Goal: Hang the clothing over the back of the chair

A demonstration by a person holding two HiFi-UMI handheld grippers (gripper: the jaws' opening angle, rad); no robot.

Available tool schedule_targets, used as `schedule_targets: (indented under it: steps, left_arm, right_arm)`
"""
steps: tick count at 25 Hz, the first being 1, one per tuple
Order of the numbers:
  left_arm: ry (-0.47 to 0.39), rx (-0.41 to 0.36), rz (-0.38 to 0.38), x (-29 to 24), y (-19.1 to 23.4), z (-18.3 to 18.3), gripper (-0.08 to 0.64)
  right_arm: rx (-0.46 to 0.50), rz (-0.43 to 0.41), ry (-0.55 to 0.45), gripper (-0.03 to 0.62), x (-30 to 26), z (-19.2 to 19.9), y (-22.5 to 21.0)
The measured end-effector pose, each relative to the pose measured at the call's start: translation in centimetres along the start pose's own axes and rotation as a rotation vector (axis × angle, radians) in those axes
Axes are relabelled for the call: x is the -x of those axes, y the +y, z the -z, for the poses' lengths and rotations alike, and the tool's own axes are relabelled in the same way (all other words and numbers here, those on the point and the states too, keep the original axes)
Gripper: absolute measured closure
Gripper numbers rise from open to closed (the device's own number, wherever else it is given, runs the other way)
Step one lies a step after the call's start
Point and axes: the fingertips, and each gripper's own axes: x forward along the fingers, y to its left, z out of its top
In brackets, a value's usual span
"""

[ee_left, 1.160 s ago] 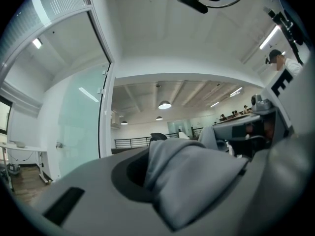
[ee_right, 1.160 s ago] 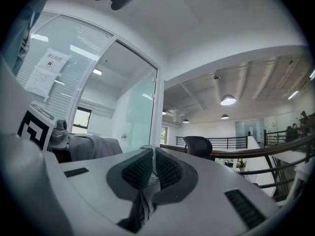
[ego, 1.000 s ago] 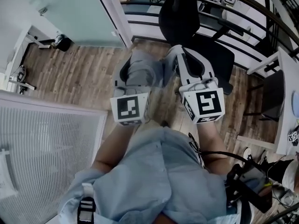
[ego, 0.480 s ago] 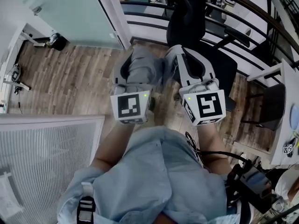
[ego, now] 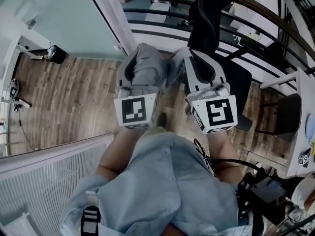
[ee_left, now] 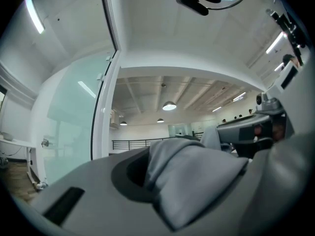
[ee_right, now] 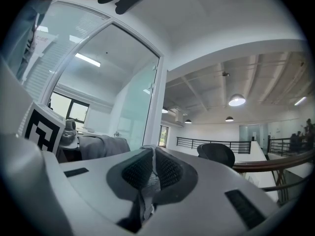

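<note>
Both jaws clamped, grey clothing pinched between

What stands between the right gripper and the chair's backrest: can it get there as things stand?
Probably yes. The right gripper, shut on the clothing, points toward the backrest, which stands ahead and slightly to its right. Nothing visible stands between them; only the seat juts out lower down.

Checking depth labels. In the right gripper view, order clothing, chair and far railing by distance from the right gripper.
1. clothing: pinched between the right gripper jaws.
2. chair: ahead, right of centre.
3. far railing: behind the chair, across the hall.
</note>
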Motion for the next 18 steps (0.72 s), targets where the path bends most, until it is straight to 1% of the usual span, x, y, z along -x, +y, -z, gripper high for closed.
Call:
schedule_targets:
  steps: [5,8,12,18]
  left_arm:
    - [-0.036,0.022,0.037,-3.8,2.0,-1.0,0.526]
    - [-0.061,0.006,0.056,-5.8,3.0,-1.1,0.526]
    - [-0.056,-0.007,0.076,-7.9,3.8,-0.4,0.526]
    - [-0.039,-0.006,0.082,-9.7,3.4,0.1,0.526]
  right_arm:
    - [0.038,0.031,-0.024,0.575,-3.8,-1.7,-1.2]
    - [0.06,0.051,-0.032,0.575,-5.5,-2.4,-1.9]
    - [0.062,0.062,-0.03,0.574,-7.3,-2.2,-2.4]
    - [0.049,0.041,0.0,0.575,-8.5,-1.6,-3.5]
